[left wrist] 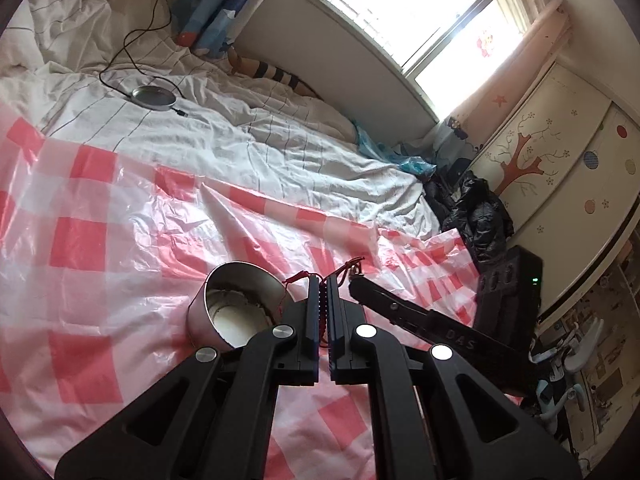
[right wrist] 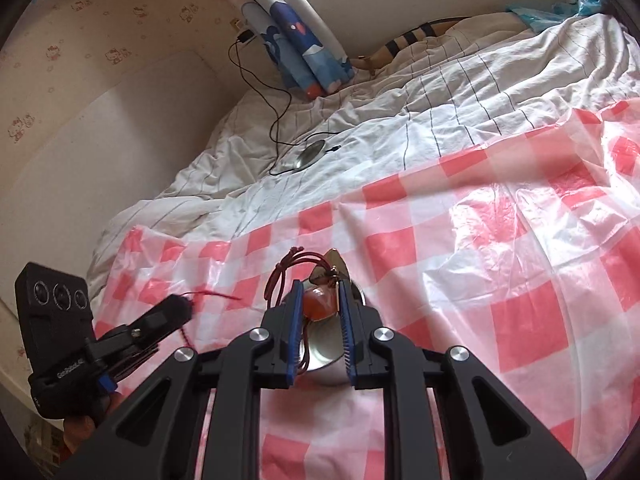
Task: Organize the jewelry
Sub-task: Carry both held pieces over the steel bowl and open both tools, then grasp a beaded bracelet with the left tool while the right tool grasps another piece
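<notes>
The left gripper (left wrist: 323,280) has its two jaws almost together, clamped on a thin red cord (left wrist: 322,322) that runs between the pads and comes out at the tips. The right gripper (right wrist: 320,292) is closed around an orange stone pendant (right wrist: 319,302), with a small metal piece (right wrist: 334,266) just above the stone and dark red cord loops (right wrist: 286,270) sticking up beside it. In the left wrist view the tip of the right gripper (left wrist: 356,276) sits just beside the left one, and the cord seems to go from one to the other.

Under the right gripper, partly hidden by the jaws, is a round metal tin (right wrist: 326,350). In the left view the same tin (left wrist: 236,304) stands just to the left of the left gripper, open on top, pale inside.

All this is over a red and white checked plastic sheet (left wrist: 120,240) spread on the bed (left wrist: 240,140). Farther away, on the white bedding, lies a round metal disc (left wrist: 154,97) with a black cable (left wrist: 132,36).
</notes>
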`<state>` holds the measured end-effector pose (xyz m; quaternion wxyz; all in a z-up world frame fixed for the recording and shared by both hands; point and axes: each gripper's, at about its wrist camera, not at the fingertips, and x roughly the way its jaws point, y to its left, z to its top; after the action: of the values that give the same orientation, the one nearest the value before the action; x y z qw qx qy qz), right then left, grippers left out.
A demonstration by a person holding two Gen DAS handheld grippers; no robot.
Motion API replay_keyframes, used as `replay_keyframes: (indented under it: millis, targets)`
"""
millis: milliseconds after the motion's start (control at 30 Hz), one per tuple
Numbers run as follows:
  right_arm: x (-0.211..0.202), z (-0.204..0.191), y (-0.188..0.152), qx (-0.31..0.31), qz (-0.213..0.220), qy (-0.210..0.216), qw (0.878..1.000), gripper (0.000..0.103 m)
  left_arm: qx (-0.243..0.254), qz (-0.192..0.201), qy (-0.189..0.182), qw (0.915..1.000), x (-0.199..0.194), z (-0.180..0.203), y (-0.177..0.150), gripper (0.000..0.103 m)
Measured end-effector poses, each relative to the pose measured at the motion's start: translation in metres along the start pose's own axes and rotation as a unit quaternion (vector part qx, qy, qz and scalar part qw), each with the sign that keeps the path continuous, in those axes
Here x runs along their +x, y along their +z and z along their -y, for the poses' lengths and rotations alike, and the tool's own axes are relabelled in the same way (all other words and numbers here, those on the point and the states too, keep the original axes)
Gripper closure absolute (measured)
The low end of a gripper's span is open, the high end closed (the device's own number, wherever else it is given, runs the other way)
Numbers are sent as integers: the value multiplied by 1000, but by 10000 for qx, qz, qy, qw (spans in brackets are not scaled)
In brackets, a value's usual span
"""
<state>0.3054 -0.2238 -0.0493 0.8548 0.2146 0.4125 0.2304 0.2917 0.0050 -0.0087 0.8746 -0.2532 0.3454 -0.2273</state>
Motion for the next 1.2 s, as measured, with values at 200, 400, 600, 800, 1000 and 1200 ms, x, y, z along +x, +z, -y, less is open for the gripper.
replay_keyframes:
  millis: [200, 400, 600, 800, 1000, 1200]
  targets:
    - [41, -21, -5, -469, -454, -234, 9976, 84, -144, -540, 928, 9941, 27, -31, -9, 93]
    - [36, -35, -13, -838, -396, -629, 9937, 48, 49, -442, 1269, 9909, -22, -32, -17, 55]
    - [-20, -36, -12, -550, 13, -268, 9981, 38, 218, -812, 2062, 9749, -76, -47, -66, 49]
    - [-59, -34, -43, -85, -124, 210, 9997, 34, 695, -1322, 2503, 9566, -80, -48, -103, 44]
    - [-83, -50, -106, -182, -611, 476, 9968, 33, 1393, -1771, 3001, 9269, -53, -42, -130, 45]
    - [-90, -77, -168, -870, -1080, 201, 9901, 30, 1631, -1881, 2679, 9307, -53, -30, -141, 98]
